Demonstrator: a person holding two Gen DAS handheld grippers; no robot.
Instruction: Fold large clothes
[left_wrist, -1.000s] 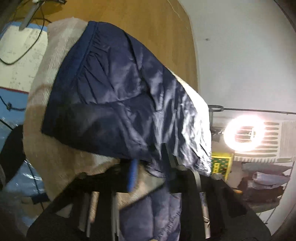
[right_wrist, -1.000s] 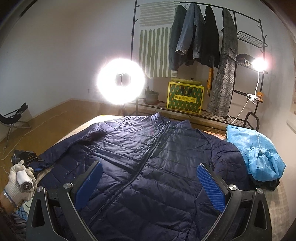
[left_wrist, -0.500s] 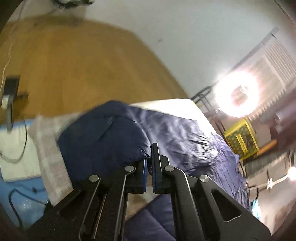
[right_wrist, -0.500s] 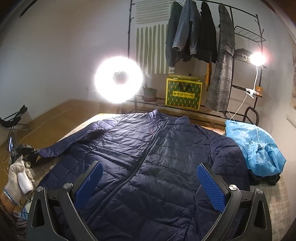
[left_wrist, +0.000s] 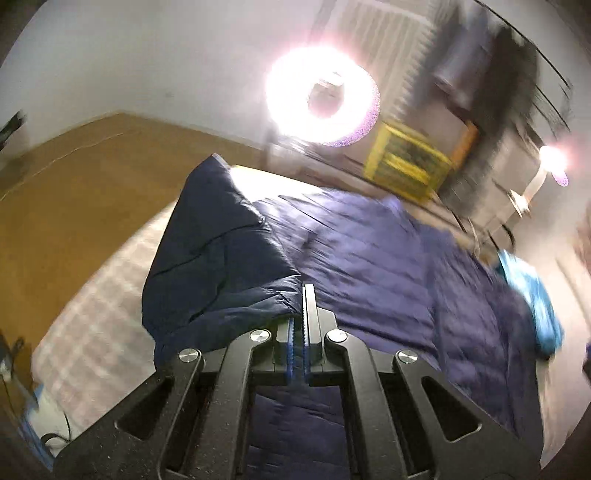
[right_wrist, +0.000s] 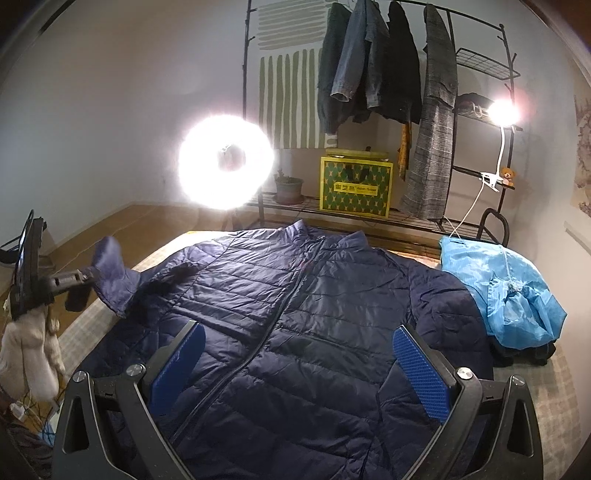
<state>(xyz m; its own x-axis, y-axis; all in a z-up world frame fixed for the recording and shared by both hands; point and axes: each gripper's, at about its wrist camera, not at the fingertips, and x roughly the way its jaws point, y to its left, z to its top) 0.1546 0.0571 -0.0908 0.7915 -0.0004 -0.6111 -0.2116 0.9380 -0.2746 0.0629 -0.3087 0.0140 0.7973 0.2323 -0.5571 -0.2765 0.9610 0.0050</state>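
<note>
From the right wrist view, the navy jacket (right_wrist: 295, 332) fills the bed (right_wrist: 546, 391) ahead, hemmed at two o'clock by the blue bundle (right_wrist: 498, 291), at twelve by the clothes rack (right_wrist: 388, 214) and ring light (right_wrist: 227, 162), with bare bedding at four and nine o'clock.

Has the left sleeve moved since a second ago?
Yes. The left gripper has lifted the sleeve off the bed and carried it inward over the navy jacket, toward the ring light.

Left tongs (left_wrist: 300, 325) pinched tight on the navy jacket's sleeve (left_wrist: 221, 258) — lifted above the bed (left_wrist: 92, 314).
</note>
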